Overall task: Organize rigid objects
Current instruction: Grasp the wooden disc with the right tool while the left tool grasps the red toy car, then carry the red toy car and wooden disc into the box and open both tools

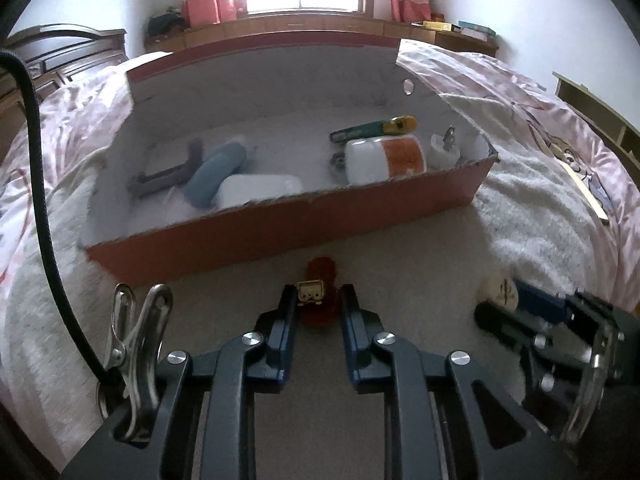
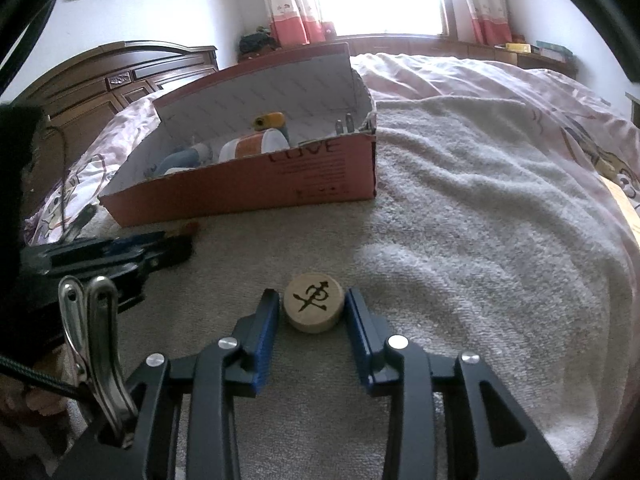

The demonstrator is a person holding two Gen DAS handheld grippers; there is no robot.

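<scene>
A small red-brown toy with a tan face piece (image 1: 318, 298) lies on the white towel between the fingers of my left gripper (image 1: 318, 300), which look closed against its sides. A round wooden chess piece with a black character (image 2: 314, 303) lies on the towel between the fingers of my right gripper (image 2: 312, 304), with small gaps either side. The same piece (image 1: 500, 290) and the right gripper (image 1: 520, 312) show at the right of the left wrist view. The red cardboard box (image 1: 280, 224) stands just beyond, holding several objects.
The box (image 2: 280, 184) holds a blue tube (image 1: 218, 172), a white case (image 1: 260, 190), a white-and-orange cup (image 1: 384, 158), a yellow-green cutter (image 1: 376, 128), a grey bracket (image 1: 172, 172) and a white plug (image 1: 448, 146). Pink bedding surrounds the towel; a wooden headboard (image 2: 120, 76) stands left.
</scene>
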